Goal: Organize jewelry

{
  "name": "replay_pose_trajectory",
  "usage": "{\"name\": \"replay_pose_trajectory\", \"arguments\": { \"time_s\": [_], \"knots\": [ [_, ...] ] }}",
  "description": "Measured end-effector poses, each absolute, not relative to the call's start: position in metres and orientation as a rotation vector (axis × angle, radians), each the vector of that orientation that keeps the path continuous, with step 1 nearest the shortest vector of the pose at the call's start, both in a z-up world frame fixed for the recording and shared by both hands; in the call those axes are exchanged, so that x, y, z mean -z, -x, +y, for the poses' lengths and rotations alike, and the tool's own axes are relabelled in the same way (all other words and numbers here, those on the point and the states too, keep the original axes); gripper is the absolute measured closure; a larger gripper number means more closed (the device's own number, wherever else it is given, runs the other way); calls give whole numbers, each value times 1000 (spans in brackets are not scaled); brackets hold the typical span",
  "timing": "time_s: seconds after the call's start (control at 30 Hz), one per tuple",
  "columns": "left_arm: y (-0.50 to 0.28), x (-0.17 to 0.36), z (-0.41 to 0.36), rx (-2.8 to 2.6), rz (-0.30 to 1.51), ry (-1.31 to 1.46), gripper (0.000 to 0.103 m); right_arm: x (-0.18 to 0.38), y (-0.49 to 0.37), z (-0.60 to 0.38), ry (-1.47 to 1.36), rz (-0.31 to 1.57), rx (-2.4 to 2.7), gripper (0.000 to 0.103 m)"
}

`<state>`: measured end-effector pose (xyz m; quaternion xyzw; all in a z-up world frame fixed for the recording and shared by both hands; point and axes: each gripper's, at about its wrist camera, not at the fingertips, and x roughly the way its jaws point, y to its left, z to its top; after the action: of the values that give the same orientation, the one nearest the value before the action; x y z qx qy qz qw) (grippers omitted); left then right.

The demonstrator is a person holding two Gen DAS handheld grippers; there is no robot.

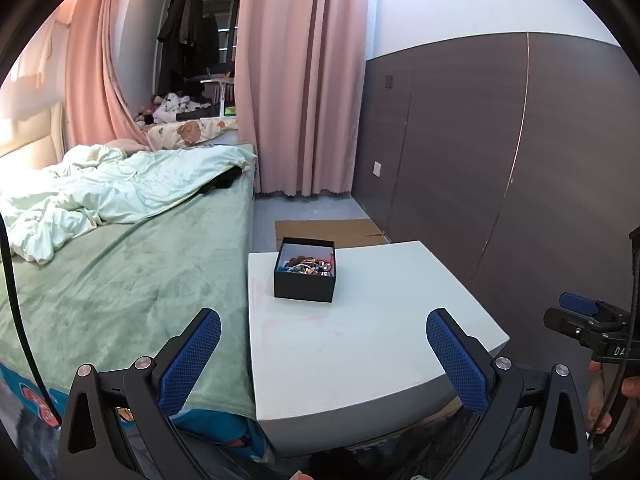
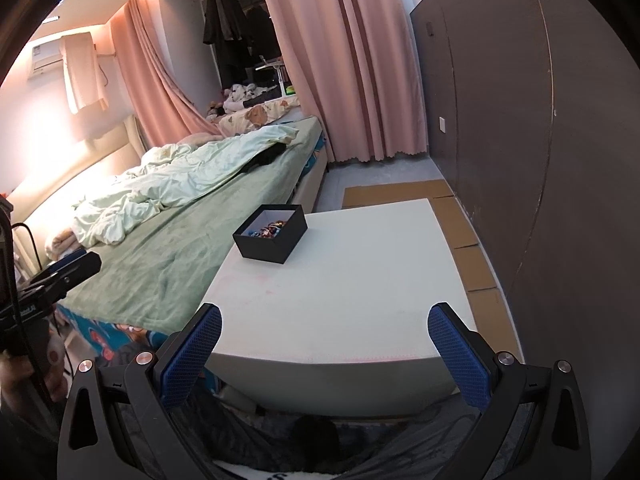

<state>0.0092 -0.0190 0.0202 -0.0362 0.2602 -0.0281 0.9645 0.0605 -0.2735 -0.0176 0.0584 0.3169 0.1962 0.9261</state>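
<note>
Left gripper (image 1: 323, 354) jaws spread wide, empty | right gripper (image 2: 325, 344) wide too, empty | black square cardboard box (image 1: 304, 282) of mixed beaded jewelry (image 1: 306, 266) ahead of both, on white block table (image 1: 360, 344)

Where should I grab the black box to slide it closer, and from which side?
Take the black box by its near wall's rim, coming from above and in front with the left gripper, one finger inside, one outside. It stands upright and lidless on the white table, its walls thin, straight and bare near the top; the jewelry lies low inside.
</note>
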Motion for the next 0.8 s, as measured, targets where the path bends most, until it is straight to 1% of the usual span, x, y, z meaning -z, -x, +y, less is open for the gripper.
{"name": "replay_pose_trajectory", "arguments": {
  "time_s": [0.37,0.8],
  "knots": [
    [-13,-14,-13,43,545,85,0,15,-61,-270,-122,650,-405,0],
    [-2,-16,-13,38,524,70,0,17,-60,-270,-122,651,-407,0]
  ]
}}
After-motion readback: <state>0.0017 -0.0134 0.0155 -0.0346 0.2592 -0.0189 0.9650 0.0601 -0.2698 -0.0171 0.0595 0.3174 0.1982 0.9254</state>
